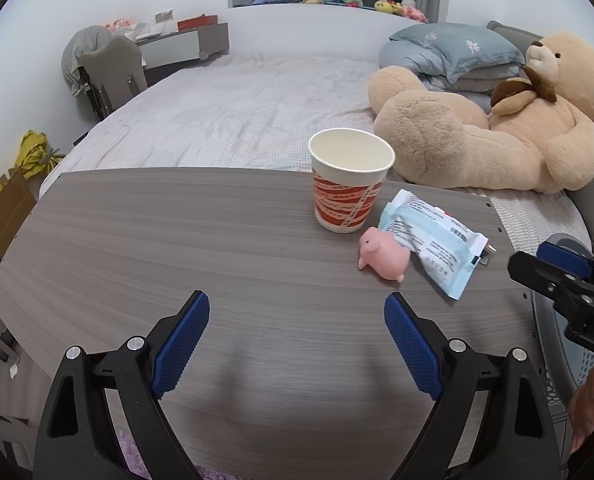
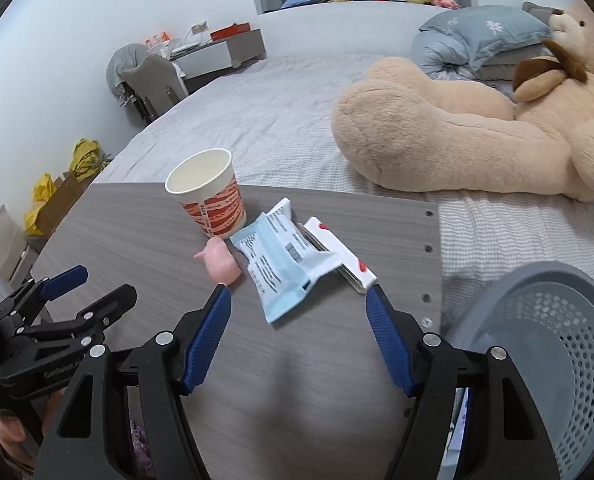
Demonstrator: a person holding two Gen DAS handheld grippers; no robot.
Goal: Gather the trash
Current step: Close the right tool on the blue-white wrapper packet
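Note:
A red-and-white paper cup [image 1: 349,188] stands upright on the grey wooden table [image 1: 157,240]. Beside it lie a pink toy pig [image 1: 383,254] and a light-blue wrapper [image 1: 433,240]. My left gripper [image 1: 297,298] is open over bare table, short of the cup. The right wrist view shows the cup [image 2: 213,196], the pig [image 2: 221,264] and the wrapper [image 2: 281,260], which rests on a white-and-red flat packet [image 2: 337,248]. My right gripper [image 2: 297,294] is open, with the wrapper's near corner between its fingertips and untouched. Each gripper shows in the other's view: the right one [image 1: 531,258] and the left one [image 2: 107,282].
A grey perforated basket [image 2: 557,320] stands at the table's right end. Behind the table is a bed [image 1: 237,112] with a large teddy bear [image 1: 497,128] and folded bedding. Yellow bags and a cardboard box [image 1: 5,208] sit on the floor to the left.

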